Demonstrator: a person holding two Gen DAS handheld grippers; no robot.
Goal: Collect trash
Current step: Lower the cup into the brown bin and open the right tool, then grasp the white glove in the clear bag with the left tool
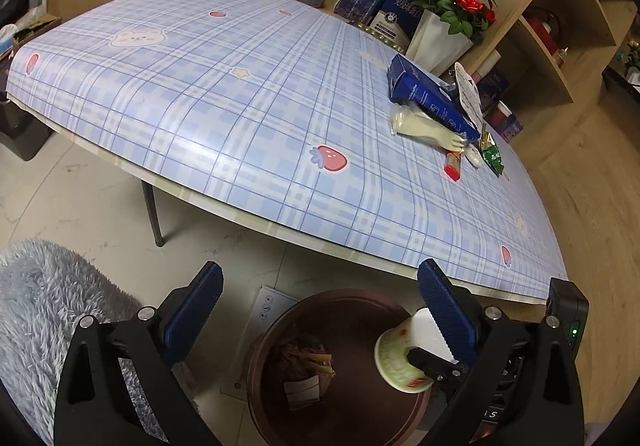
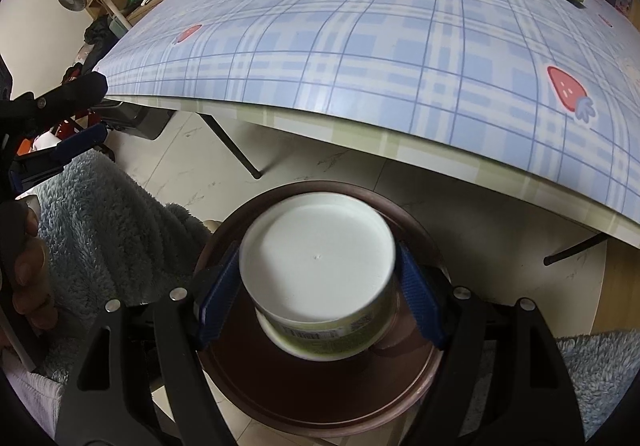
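Table: covered in a blue plaid cloth with strawberry prints; the leftover trash sits in a cluster near its far right edge.
Bin: round and brown, on the floor just under the table's near edge; paper scraps lie in its bottom.
Blue box: lying on its side in the cluster, touching the glove packet.
Glove packet: a pale rubber glove in clear wrap, just in front of the blue box.
Paper cup: white with a green printed wall, held sideways over the bin's open mouth — base toward the right wrist camera.
Right gripper: clenched on the paper cup, one blue pad pressed to each side of it.
Left gripper: released, pads well apart, holding nothing — it hangs over the bin beside the cup.
Green wrapper: crumpled, at the right end of the cluster.
Red-capped tube: on the cloth beside the glove's fingers.
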